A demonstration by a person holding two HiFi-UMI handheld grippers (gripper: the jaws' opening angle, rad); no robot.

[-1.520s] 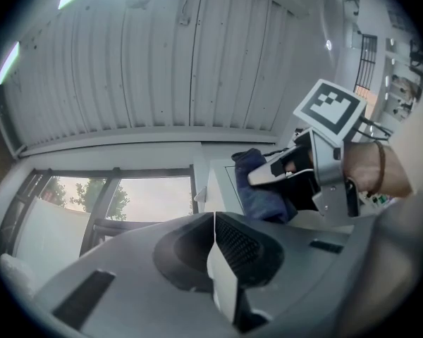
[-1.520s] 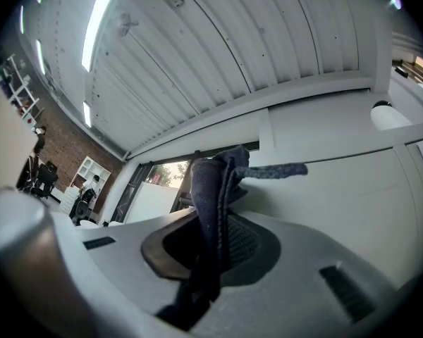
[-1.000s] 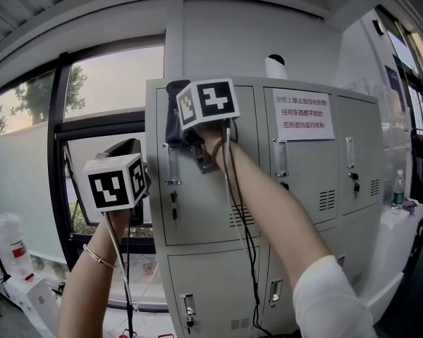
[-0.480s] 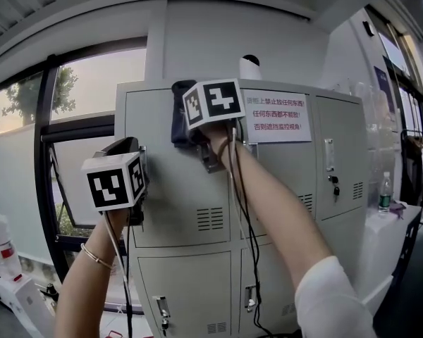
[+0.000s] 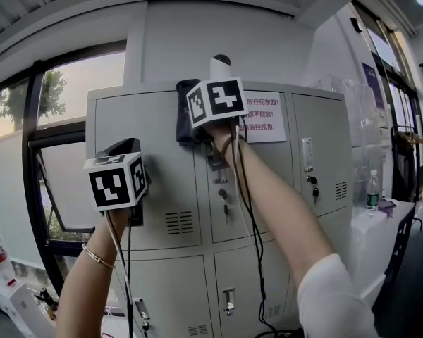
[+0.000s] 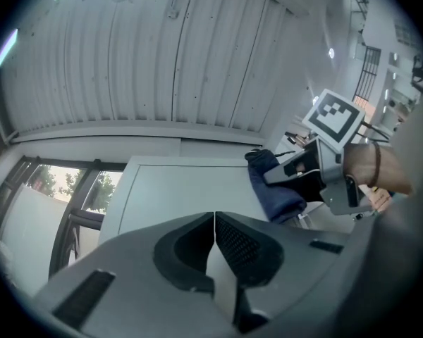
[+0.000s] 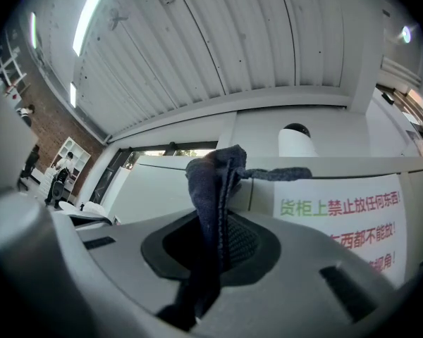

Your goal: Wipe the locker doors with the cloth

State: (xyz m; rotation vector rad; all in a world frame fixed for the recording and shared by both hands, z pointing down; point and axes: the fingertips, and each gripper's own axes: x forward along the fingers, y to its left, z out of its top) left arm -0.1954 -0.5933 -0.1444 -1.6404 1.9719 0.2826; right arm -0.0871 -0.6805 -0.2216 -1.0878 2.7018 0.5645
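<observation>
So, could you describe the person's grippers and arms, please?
The left gripper and right gripper are grey and black, each bearing a white cube with black square markers. Black cables run along the right arm, with a white sleeve; the left wrist wears a bracelet.

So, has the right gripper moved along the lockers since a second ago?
Yes. The right gripper, with the cloth, slid rightward toward the printed notice.

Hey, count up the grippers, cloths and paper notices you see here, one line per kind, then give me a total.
Grippers: 2 (left gripper, right gripper)
Cloth: 1
Paper notice: 1
Total: 4
</observation>
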